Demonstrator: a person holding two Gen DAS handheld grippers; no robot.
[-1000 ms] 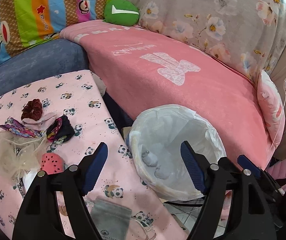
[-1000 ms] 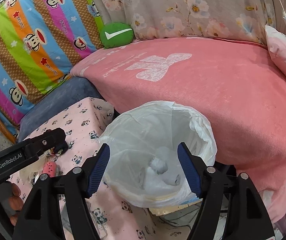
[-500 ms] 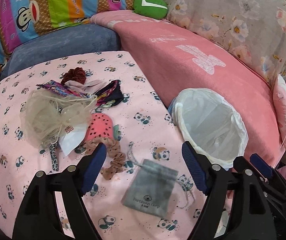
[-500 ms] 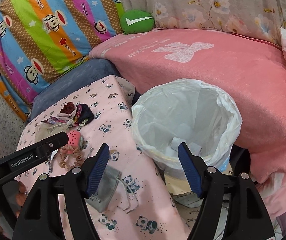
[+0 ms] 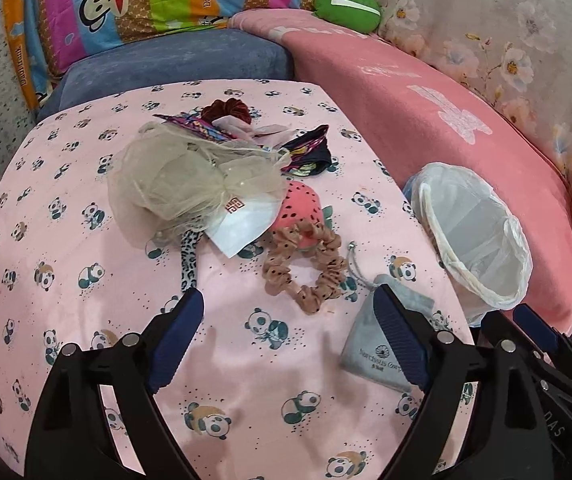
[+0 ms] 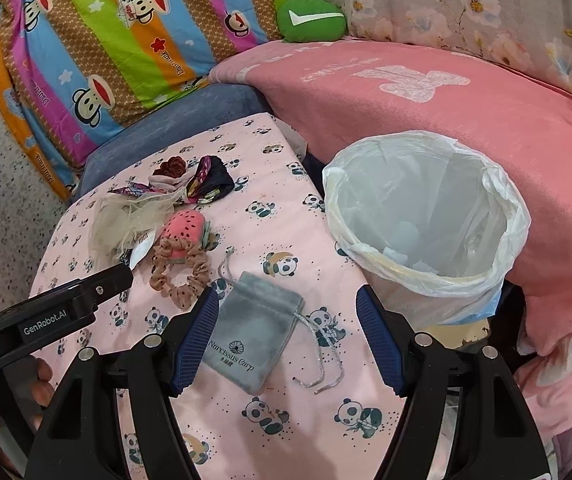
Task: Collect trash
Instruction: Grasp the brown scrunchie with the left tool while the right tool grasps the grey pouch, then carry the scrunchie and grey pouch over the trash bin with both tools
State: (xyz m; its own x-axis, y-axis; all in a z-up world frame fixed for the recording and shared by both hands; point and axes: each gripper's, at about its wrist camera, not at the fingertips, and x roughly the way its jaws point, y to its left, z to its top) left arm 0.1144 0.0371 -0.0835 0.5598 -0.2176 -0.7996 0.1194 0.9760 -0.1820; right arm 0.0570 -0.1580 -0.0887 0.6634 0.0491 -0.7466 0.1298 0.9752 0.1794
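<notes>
Fingers (image 5: pixel 398 334) on my left gripper (image 5: pixel 286 312) just widened, nothing between, angled down over desk (image 5: pixel 65 264). My right gripper (image 6: pixel 288 320) gaping, empty, tilted over pouch (image 6: pixel 257 328) beside bin (image 6: pixel 426 216).

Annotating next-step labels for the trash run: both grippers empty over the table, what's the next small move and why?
Probably lower the right gripper onto the grey velvet drawstring pouch and close. Its open jaws already straddle the pouch, which lies flat and clear of the hair-accessory pile, beside the white-lined trash bin. The left gripper, jaws just opened wider, holds nothing.
</notes>
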